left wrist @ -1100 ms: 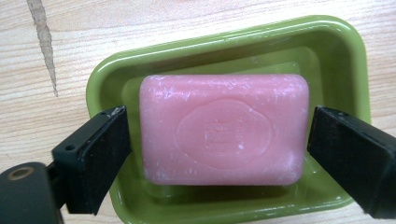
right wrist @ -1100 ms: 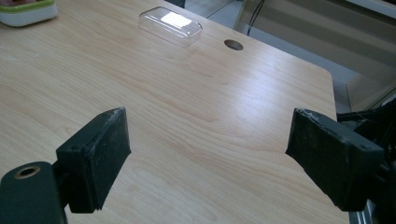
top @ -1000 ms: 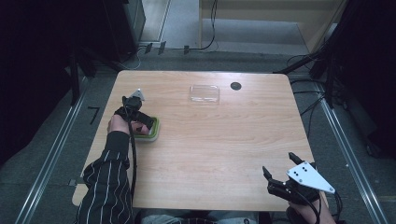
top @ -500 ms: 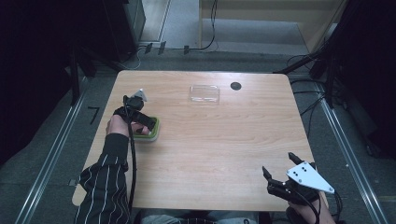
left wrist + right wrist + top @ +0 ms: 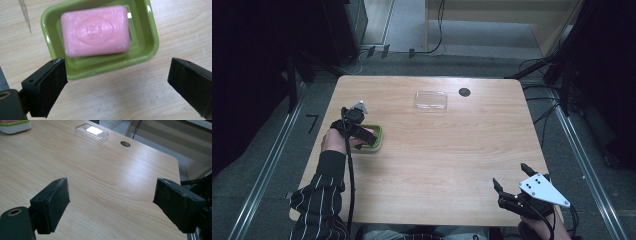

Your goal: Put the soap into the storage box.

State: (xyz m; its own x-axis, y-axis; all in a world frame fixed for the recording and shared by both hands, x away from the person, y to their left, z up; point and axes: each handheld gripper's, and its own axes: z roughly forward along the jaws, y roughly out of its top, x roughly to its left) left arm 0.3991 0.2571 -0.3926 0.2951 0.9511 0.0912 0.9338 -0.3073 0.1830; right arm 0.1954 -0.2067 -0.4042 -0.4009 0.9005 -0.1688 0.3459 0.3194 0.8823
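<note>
the pink soap bar (image 5: 95, 30) lies flat in the green soap dish (image 5: 150, 47), which sits on the wooden table (image 5: 452, 150) toward its left side, under the left gripper (image 5: 117, 82). that gripper hangs above the dish with its jaws spread wide, having just been opening, and nothing is pressed between its pads (image 5: 51, 82). the bar looks like a dense, rigid block with rounded corners and an oval stamp pressed into its top; its faintly chalky face suggests it is dry, though the blur makes that hard to confirm, and soap would likely slide if pinched lightly. the two long side faces seem the best place to take hold. the dish is glossy, thin-walled plastic, probably light enough to skid. a clear plastic lid (image 5: 431, 100) rests near the far edge beside a dark cable hole (image 5: 464, 92). the right gripper (image 5: 111, 207) waits at the near right corner, jaws wide and empty.
</note>
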